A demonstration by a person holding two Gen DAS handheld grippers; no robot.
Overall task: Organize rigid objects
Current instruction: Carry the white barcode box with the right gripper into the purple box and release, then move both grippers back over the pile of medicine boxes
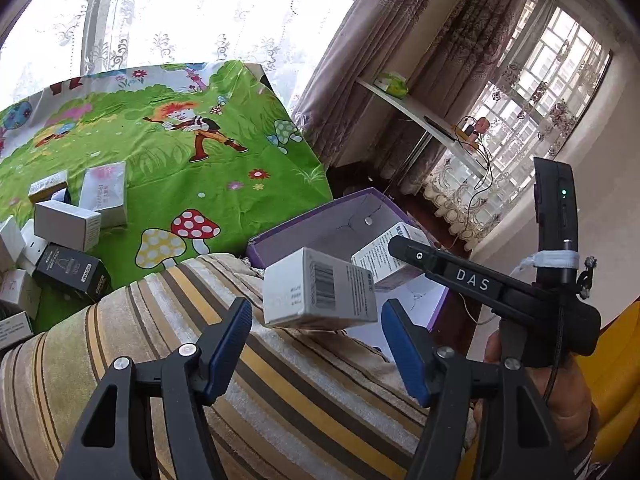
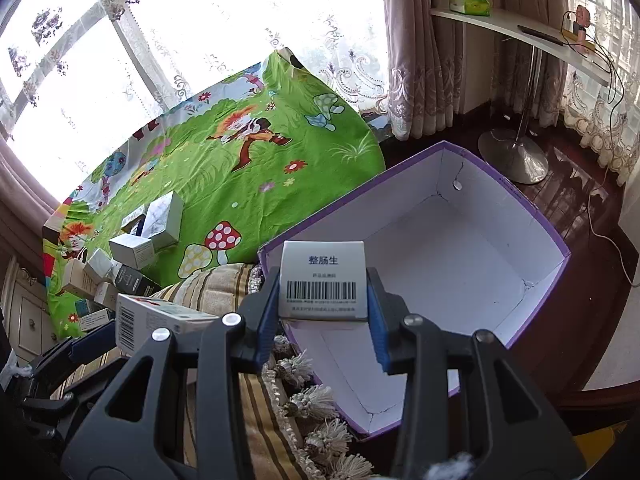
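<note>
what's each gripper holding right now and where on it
Right gripper clamps a small white barcode box by its two side faces. Left gripper appears to hold a second white box across its two ends.

Purple storage box (image 2: 460,248) looks matt cardboard, creased inside; striped cushion (image 1: 280,380) plush cloth with tassels; green sheet (image 1: 192,152) smooth, faintly glossy.

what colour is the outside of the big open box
Purple outside, white inside; the big open box shows best in the right wrist view.
</note>
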